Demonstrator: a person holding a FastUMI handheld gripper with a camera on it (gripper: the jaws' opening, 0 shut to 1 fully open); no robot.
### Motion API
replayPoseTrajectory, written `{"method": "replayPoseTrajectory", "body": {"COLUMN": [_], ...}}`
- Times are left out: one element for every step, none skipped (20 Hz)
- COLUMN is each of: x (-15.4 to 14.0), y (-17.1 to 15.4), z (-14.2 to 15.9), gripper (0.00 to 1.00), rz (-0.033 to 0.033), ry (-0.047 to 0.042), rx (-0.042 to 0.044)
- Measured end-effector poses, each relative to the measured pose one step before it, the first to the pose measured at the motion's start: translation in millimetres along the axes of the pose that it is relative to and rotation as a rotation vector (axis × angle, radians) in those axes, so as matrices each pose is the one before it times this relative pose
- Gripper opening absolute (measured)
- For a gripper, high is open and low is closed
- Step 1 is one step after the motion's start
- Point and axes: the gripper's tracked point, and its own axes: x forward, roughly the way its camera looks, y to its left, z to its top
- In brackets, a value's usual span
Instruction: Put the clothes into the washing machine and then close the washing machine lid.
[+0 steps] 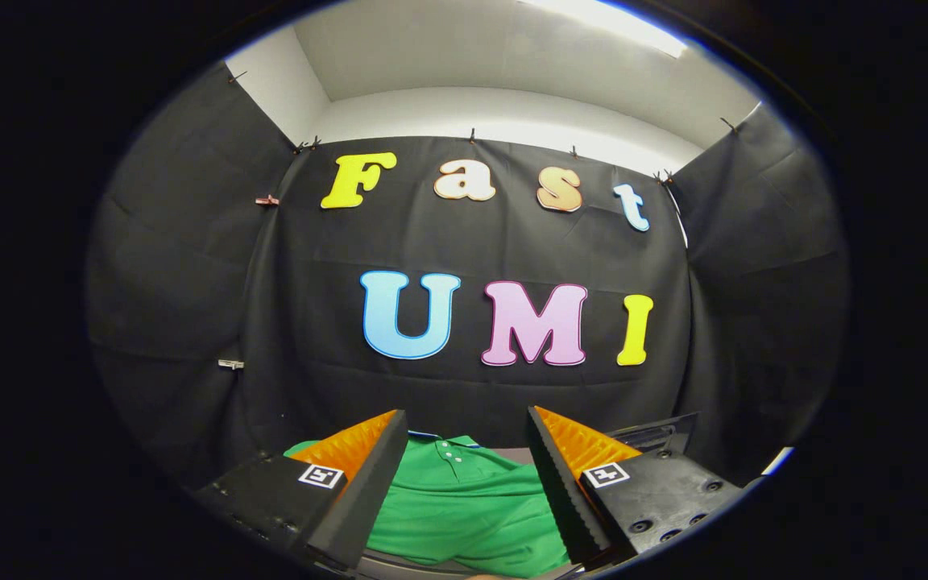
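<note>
Hovering with fingers apart over the green polo shirt (464, 499), the tongs (464, 431) hold nothing yet, so loading and lid-closing remain.

A bright ceiling light (605, 20) glares overhead, slightly blown out; the black cloth wall (504, 250) stays dim but sharp; fisheye bending curves the wall's edges; the nearest gripper (464, 439) fingers look soft.

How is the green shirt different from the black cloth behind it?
The green shirt lies low, between and below the open fingers of the gripper; the black cloth hangs upright, well beyond them. The shirt is bright green with a buttoned collar, while the cloth is dark and plain, held up by clips along its top. The shirt bunches in soft folds; the cloth hangs flatter. Both look like fabric.
</note>
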Motion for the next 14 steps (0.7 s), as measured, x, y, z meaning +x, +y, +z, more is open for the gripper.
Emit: {"method": "replayPoseTrajectory", "body": {"x": [1.76, 1.90, 1.71, 2.36, 2.68, 2.32, 1.63, 3.91, 3.37, 3.61, 4.84, 5.08, 5.50, 6.55], "y": [2.90, 1.90, 2.06, 1.39, -1.29, 1.21, 2.90, 1.33, 0.10, -1.12, -1.25, -0.34, 0.39, 1.25], "z": [0.84, 0.26, -3.24, -2.50, -3.88, -5.38, -3.15, -2.20, -3.51, -2.55, -3.37, -2.80, -2.39, -3.64], "gripper": [0.92, 0.92, 0.92, 0.92, 0.92, 0.92, 0.92, 0.92, 0.92, 0.92, 0.92, 0.92, 0.92, 0.92], "rz": [0.00717, 0.00817, 0.00833, 0.00232, 0.00147, 0.00952, 0.00885, 0.00684, 0.00254, -0.00258, -0.00284, 0.00015, -0.00026, 0.00331], "ry": [0.00031, 0.00590, 0.00954, 0.01109, 0.01633, 0.02285, 0.02085, 0.01810, 0.02275, 0.02504, 0.02766, 0.02676, 0.02430, 0.02485], "rx": [-0.00500, -0.00371, -0.00465, -0.01333, -0.01623, -0.00724, 0.00285, 0.00434, 0.00348, 0.01169, 0.01757, 0.01782, 0.01291, 0.00113]}}
